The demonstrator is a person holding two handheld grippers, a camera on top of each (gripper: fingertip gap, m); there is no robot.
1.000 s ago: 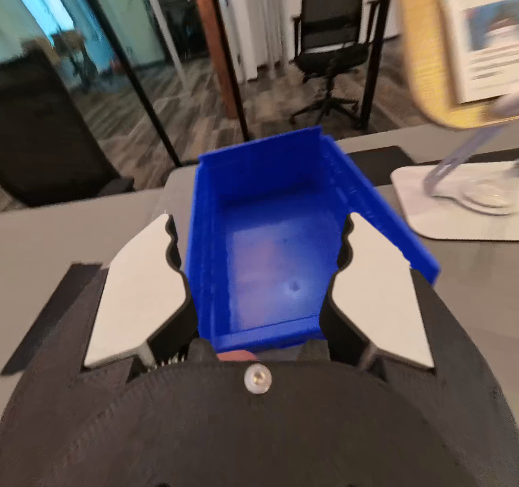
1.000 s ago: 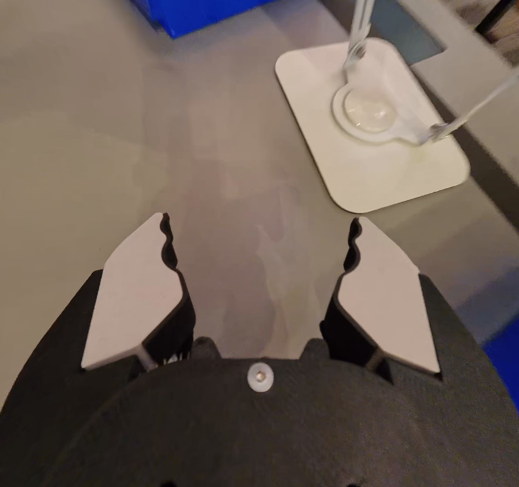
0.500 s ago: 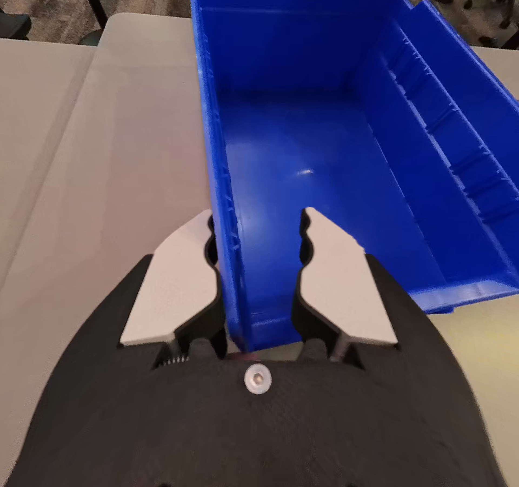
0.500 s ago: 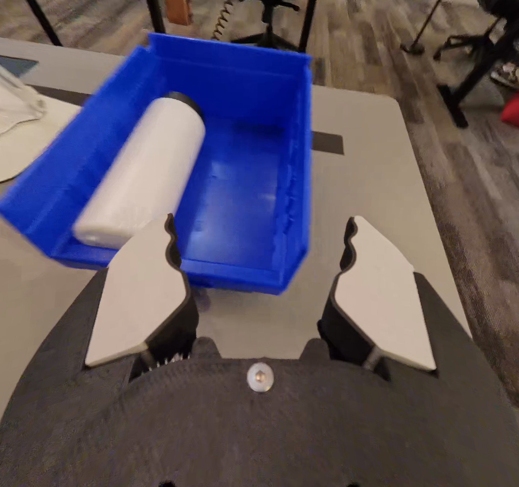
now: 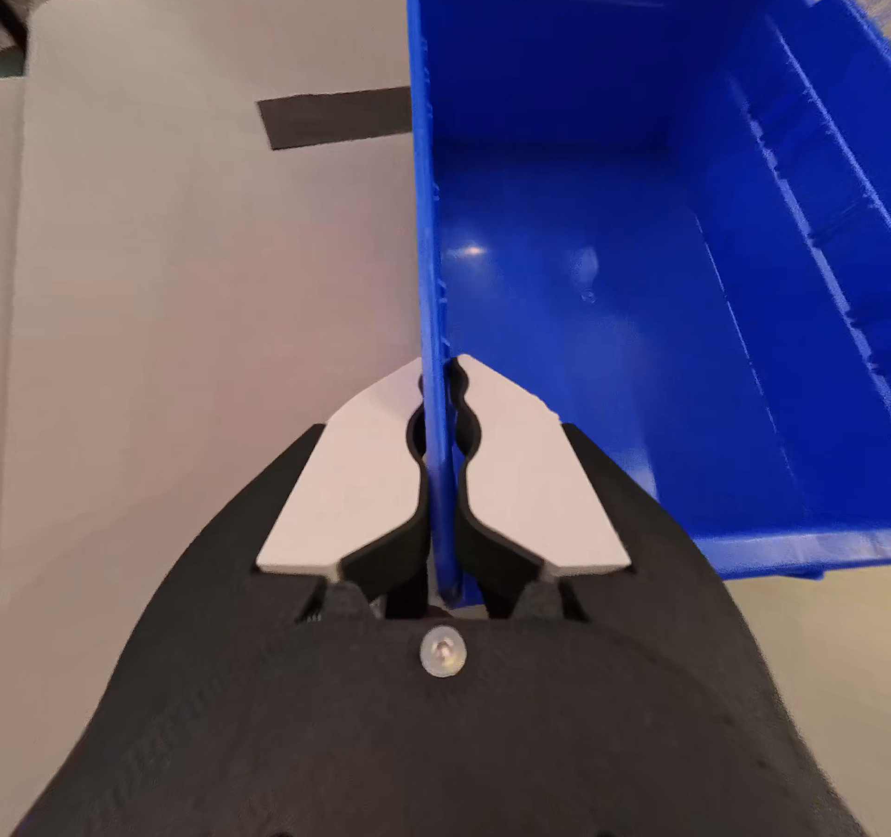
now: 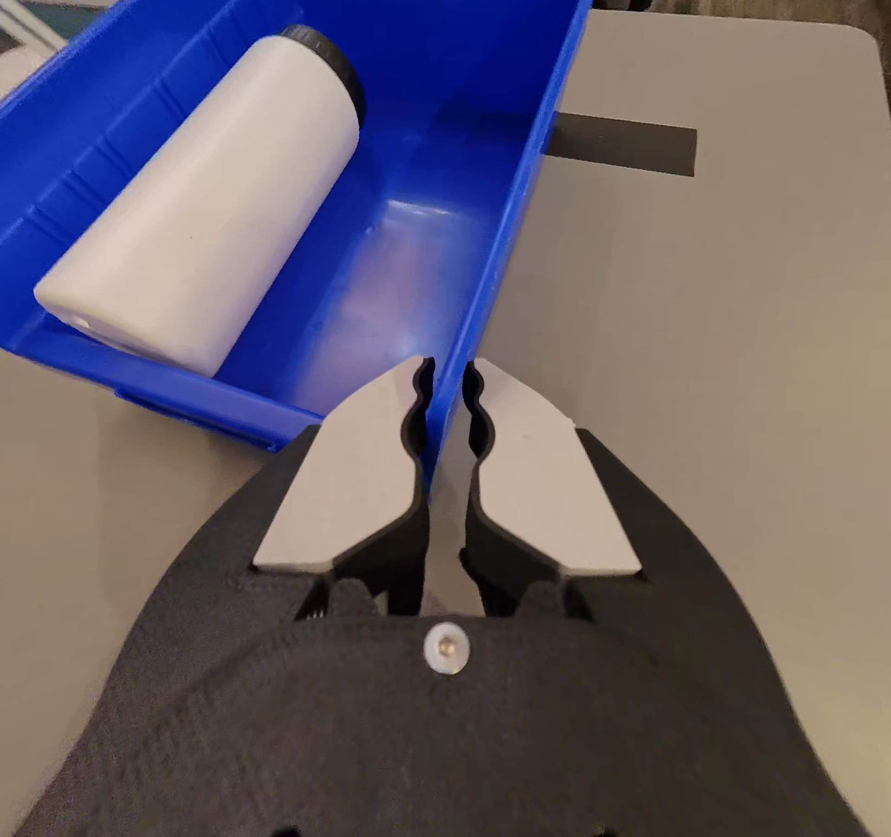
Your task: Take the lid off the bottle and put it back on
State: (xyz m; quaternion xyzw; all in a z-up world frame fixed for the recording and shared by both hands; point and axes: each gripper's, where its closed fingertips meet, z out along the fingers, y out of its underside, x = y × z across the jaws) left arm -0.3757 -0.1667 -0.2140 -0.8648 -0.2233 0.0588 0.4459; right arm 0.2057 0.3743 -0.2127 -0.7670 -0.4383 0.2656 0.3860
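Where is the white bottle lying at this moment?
In the right wrist view, the white bottle lies on its side along the left wall of the blue bin, black lid pointing away; the left wrist view doesn't show it.

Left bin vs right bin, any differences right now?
The left bin shows nothing inside; the right bin holds a white bottle lying on its side, black lid on. The left gripper clamps the left bin's left wall, the right gripper the right bin's right wall. Both are blue, on the table.
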